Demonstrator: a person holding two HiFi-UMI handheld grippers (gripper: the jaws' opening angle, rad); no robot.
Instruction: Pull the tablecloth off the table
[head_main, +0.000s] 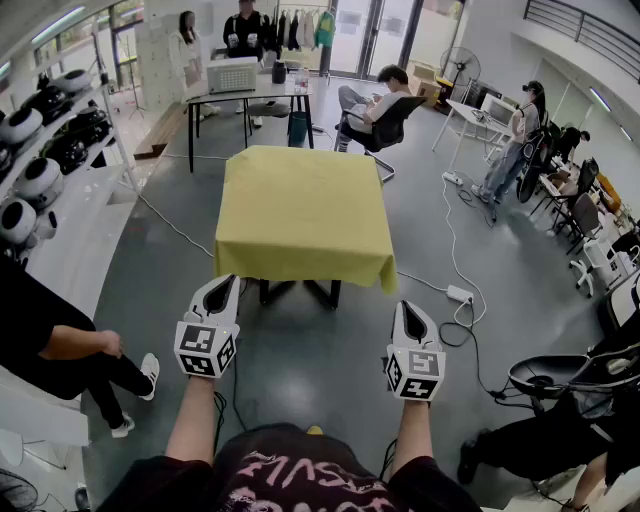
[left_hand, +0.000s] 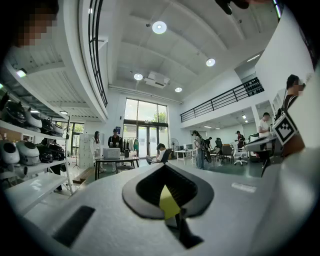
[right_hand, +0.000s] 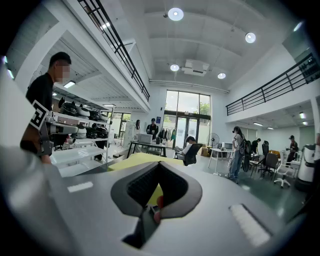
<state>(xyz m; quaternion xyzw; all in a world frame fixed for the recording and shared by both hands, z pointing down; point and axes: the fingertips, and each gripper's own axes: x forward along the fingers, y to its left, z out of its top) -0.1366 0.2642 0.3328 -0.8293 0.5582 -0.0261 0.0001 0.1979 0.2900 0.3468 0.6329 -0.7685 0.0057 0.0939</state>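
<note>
A yellow tablecloth (head_main: 303, 212) covers a small square table in the middle of the floor, its edges hanging down over the sides. My left gripper (head_main: 219, 287) is held out just short of the cloth's near left corner, jaws shut and empty. My right gripper (head_main: 409, 311) is below the near right corner, also shut with nothing in it. In the left gripper view a sliver of the tablecloth (left_hand: 168, 202) shows through the jaw opening. In the right gripper view the tablecloth (right_hand: 142, 160) spreads ahead above the jaws.
The table's dark legs (head_main: 298, 292) show under the cloth. A white power strip (head_main: 459, 294) and cables lie on the floor at right. A seated person's leg (head_main: 115, 372) is at left beside white shelves (head_main: 60, 190). A seated person (head_main: 375, 105) and a desk (head_main: 250, 95) are beyond.
</note>
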